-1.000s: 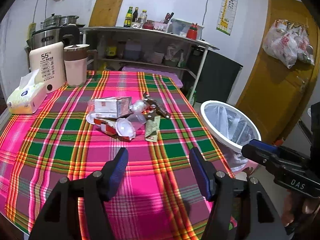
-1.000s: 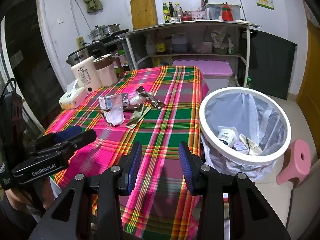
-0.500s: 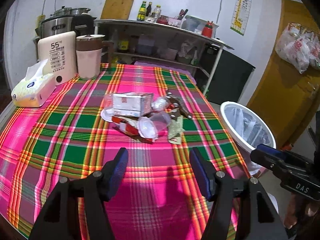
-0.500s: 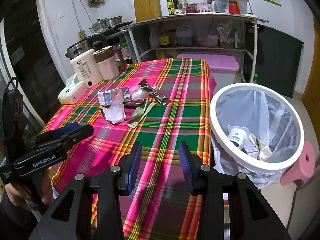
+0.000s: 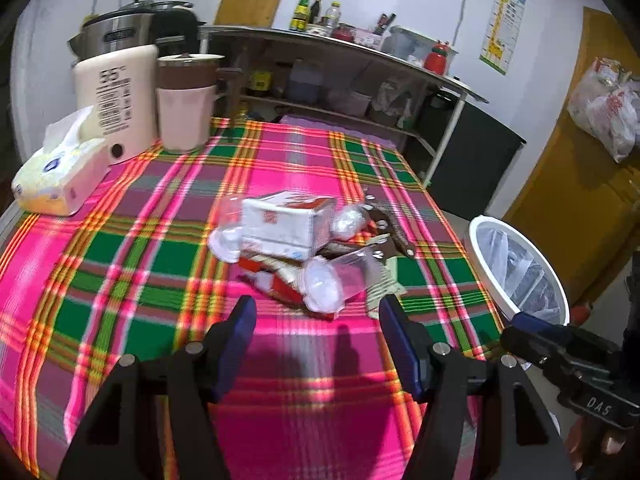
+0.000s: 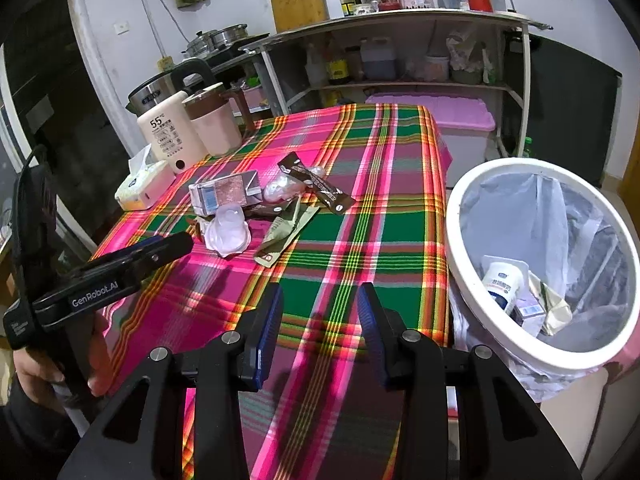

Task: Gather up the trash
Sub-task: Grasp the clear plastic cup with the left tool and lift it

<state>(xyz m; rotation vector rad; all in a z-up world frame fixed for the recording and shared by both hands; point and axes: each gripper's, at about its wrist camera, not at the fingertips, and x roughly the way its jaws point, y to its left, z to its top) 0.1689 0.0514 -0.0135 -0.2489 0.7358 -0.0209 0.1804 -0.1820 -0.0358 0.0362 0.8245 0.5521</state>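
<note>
Left wrist view: left gripper (image 5: 318, 314) jaws wide apart, nothing between them, hanging over the plaid tablecloth (image 5: 132, 280) just short of the trash pile.
Right wrist view: right gripper (image 6: 320, 300) jaws parted, empty, over the near part of the table, bin close on its right.
Trash pile: mid-table, all touching or overlapping; white carton (image 5: 286, 226), clear plastic cup (image 5: 334, 280) on its side nearest the left gripper, red wrapper (image 5: 276, 280) under it, brown sachet (image 6: 318, 186) at far side, green-beige packet (image 6: 286, 232) on the right.
Bin: white trash bin (image 6: 472, 268) with liner, off the right edge of the table; already holds a small white bottle (image 6: 502, 284) and some crumpled wrappers.
Not trash, likely: tissue pack (image 5: 56, 182), kettle (image 5: 118, 104), pink jug (image 5: 186, 104) at far left.
Progress: partly done, judging by the bin contents; whole pile on the table not yet picked.
Next, probably: left gripper goes for the cup, closest item.
Risk: cup is thin, may slip or crush.
</note>
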